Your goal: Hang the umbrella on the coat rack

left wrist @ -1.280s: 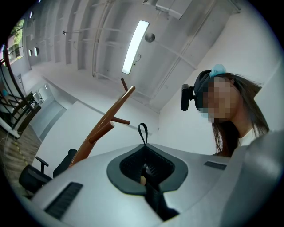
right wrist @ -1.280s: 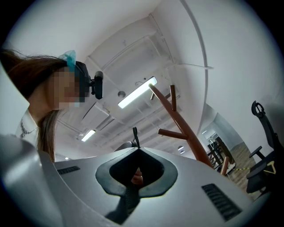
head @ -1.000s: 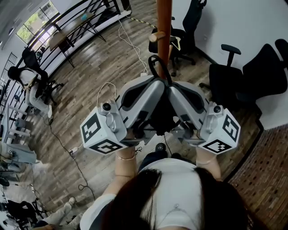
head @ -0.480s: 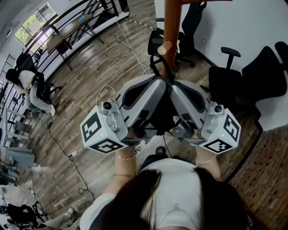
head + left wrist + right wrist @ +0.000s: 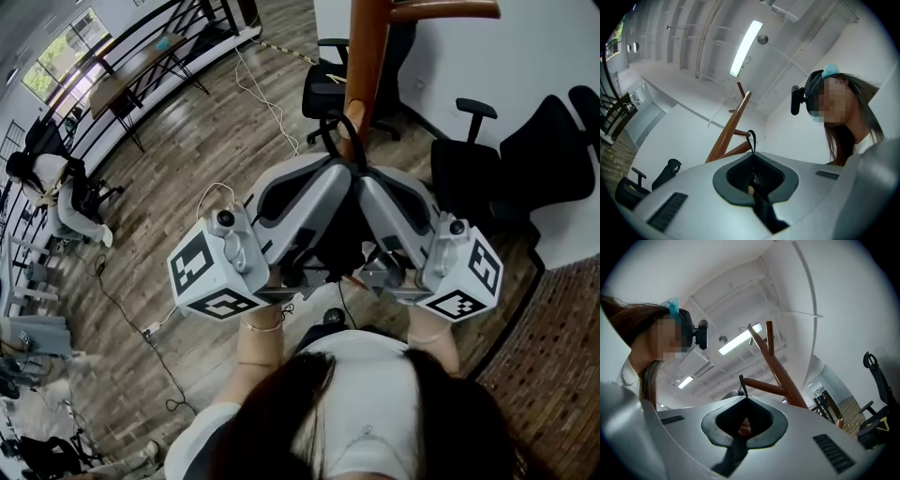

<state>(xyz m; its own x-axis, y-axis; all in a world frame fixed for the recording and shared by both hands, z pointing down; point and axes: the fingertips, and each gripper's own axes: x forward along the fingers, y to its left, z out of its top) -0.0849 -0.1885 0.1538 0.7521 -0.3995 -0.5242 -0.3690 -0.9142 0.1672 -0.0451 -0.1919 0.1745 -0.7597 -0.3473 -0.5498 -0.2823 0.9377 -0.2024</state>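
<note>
The left gripper (image 5: 752,157) and right gripper (image 5: 743,400) both have their jaws clamped on the umbrella's loop (image 5: 750,132), which stands upright just before the coat rack (image 5: 366,56). Its peg (image 5: 441,10) seems higher.

Reddish-brown coat rack (image 5: 367,56), black umbrella (image 5: 339,246), grey left gripper (image 5: 325,183) and right gripper (image 5: 375,187)

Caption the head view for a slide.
Left gripper and right gripper jointly clamp the umbrella, its strap loop close to the wooden coat rack.

left gripper (image 5: 753,155) jaws clamped black fabric umbrella (image 5: 763,212) | black strap loop (image 5: 751,138) above jaw tips | brown wooden coat rack (image 5: 729,127) beyond
</note>
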